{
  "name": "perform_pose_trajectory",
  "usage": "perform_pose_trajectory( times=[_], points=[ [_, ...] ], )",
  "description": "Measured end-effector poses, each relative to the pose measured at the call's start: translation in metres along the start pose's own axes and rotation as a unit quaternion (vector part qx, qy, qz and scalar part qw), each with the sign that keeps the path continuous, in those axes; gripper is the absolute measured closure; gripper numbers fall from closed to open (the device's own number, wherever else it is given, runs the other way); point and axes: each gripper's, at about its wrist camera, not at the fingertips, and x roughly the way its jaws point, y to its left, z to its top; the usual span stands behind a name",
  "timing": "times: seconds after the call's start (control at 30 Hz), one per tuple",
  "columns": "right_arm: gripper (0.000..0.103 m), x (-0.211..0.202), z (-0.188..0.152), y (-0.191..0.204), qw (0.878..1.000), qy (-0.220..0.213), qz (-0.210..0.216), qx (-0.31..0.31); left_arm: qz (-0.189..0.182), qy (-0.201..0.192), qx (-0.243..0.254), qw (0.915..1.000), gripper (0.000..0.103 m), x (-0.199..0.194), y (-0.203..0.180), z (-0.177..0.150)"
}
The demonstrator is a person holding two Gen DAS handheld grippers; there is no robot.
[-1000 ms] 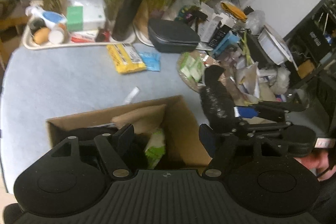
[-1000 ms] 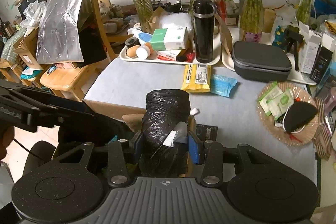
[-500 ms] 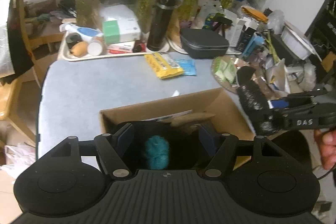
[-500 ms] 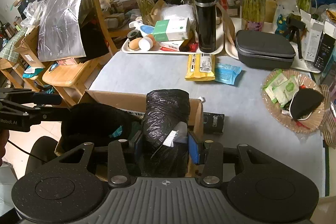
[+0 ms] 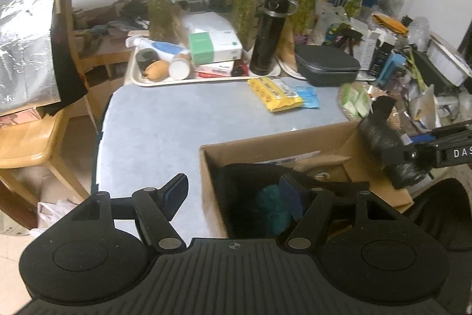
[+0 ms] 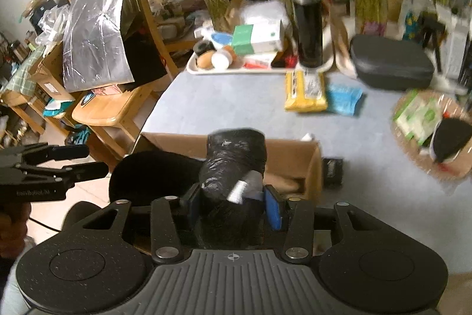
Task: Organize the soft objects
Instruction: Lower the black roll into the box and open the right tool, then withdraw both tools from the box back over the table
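A cardboard box stands on the grey-blue table, with a black soft bundle and a teal fuzzy ball inside. My left gripper is open and empty. It straddles the box's left wall, one finger over the table and one over the box. My right gripper hangs over the box's right side. Its jaws are opening around a black plastic-wrapped roll, and the right pad stands just off it.
At the back sit a white tray of bottles and boxes, a black flask, a grey case and plant vases. Yellow and blue packs lie mid-table. A woven plate is right, a wooden chair left.
The right gripper's jaws have widened around the black roll. My left gripper has swung left, from above the box's inside to its left wall.
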Motion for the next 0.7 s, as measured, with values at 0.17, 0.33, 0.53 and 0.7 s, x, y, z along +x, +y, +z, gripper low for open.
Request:
perform_pose_trajectory(
  times=[0.17, 0.33, 0.53, 0.7],
  points=[
    [0.007, 0.005, -0.003, 0.013, 0.998, -0.017, -0.042, -0.045, -0.001, -0.004, -0.003, 1.0, 0.035, -0.003, 0.009, -0.007],
    [0.002, 0.003, -0.005, 0.0, 0.998, -0.03, -0.045, -0.026, -0.003, -0.006, -0.015, 0.9999, 0.035, -0.004, 0.024, -0.013],
    [0.0, 0.0, -0.008, -0.014, 0.998, -0.048, -0.05, -0.01, 0.002, -0.004, -0.025, 0.9997, 0.035, -0.003, 0.039, -0.017],
    [0.0, -0.001, -0.009, -0.022, 0.997, -0.054, -0.062, -0.008, 0.0, -0.006, -0.027, 0.9996, 0.035, 0.001, 0.046, -0.019]
  ],
)
